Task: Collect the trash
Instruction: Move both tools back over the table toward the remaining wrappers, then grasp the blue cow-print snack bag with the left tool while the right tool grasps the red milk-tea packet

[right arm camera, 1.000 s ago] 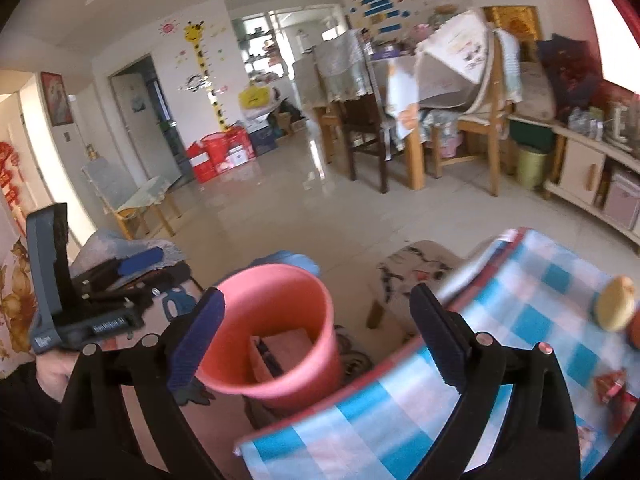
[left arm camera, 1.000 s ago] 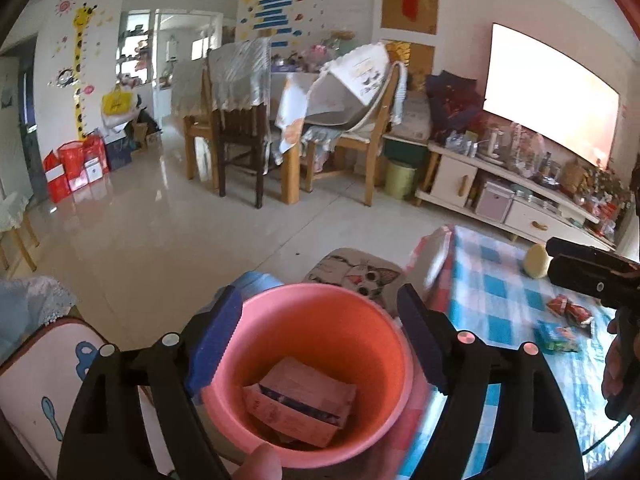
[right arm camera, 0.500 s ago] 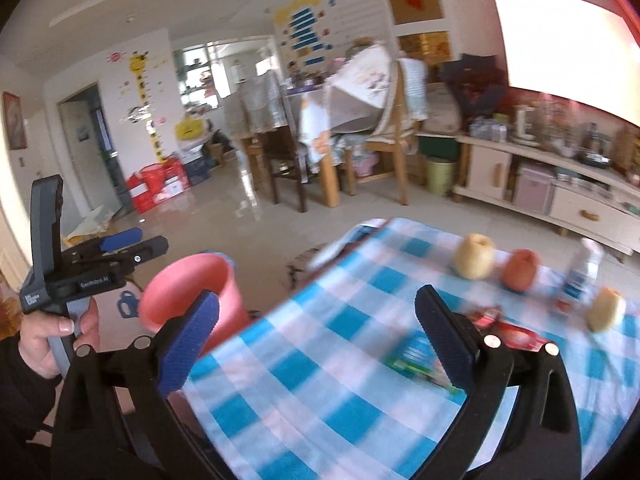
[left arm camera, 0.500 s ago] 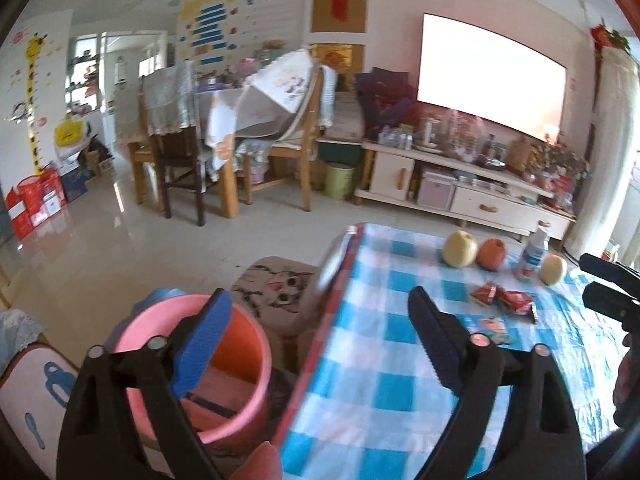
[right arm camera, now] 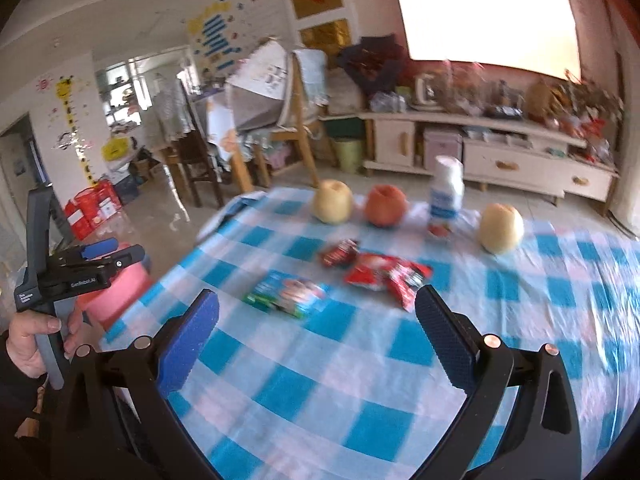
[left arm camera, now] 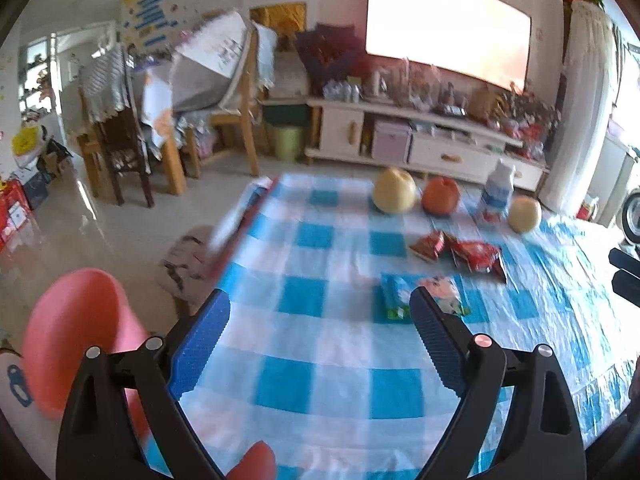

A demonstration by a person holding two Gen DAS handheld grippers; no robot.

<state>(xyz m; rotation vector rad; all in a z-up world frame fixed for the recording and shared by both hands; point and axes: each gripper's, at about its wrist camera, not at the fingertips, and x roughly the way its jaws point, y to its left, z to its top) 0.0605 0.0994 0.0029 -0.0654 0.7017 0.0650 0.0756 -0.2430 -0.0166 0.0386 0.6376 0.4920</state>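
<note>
Both tongs stand wide and empty over the checked tablecloth [right arm camera: 360, 380]. The blue-green wrapper [right arm camera: 286, 292] lies just beyond the right gripper [right arm camera: 316, 320], the red wrappers [right arm camera: 384, 272] farther ahead. From the left gripper [left arm camera: 320, 320], the pink bin [left arm camera: 76, 336] sits off the table's edge, behind its left finger.

Beyond the jaws, two pears [right arm camera: 333, 201] [right arm camera: 501, 227], an apple [right arm camera: 385, 205] and a white bottle [right arm camera: 447, 192] line the checked cloth's [right arm camera: 360, 380] far edge; chairs [right arm camera: 296, 120] and a cabinet [right arm camera: 480, 152] stand farther back.
</note>
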